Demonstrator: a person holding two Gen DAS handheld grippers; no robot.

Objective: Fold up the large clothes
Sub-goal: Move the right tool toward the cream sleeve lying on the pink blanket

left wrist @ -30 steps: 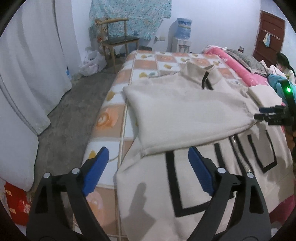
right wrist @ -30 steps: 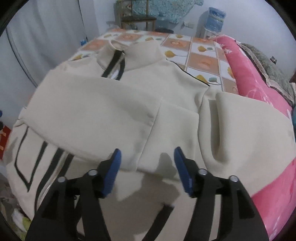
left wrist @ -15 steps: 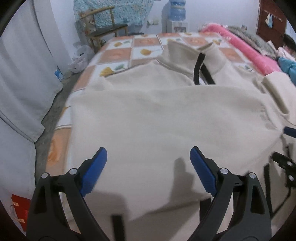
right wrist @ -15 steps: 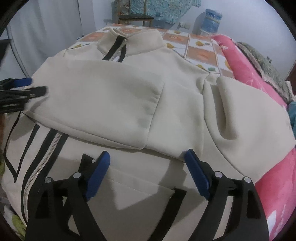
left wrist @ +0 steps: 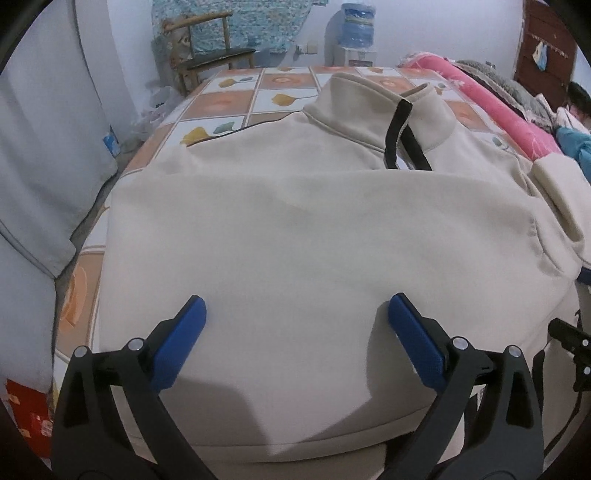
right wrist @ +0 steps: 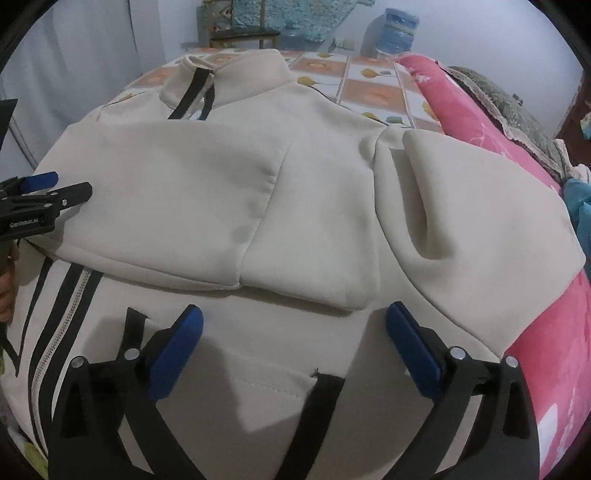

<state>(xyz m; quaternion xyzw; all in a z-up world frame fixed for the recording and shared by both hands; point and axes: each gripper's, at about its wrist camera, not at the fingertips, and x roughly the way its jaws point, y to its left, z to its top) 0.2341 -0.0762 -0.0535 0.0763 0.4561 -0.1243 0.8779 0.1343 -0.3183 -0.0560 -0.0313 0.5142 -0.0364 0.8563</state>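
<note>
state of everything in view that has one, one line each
cream jacket: flat on the bed, one sleeve folded across the chest
collar zip: open at the top
left gripper: fingers opening, nothing between them
right gripper: fingers opening, nothing between them

A bedroom in a home. A bed [left wrist: 236, 101] w/ an orange & white checked sheet printed w/ leaves takes up most of the room; a rolled pink blanket [left wrist: 491, 107] lies along its right side, w/ a grey blanket [left wrist: 491, 79] & more bedding past it. At the far wall: a wooden chair [left wrist: 207, 55], a water dispenser [left wrist: 356, 38] w/ a blue bottle on top, a wall socket [left wrist: 308, 48] & a blue patterned cloth [left wrist: 258, 22] hung up. White curtains [left wrist: 40, 122] hang at the left, a dark wooden door [left wrist: 543, 44] far right. Walls plain & pale, floor bare grey
</note>
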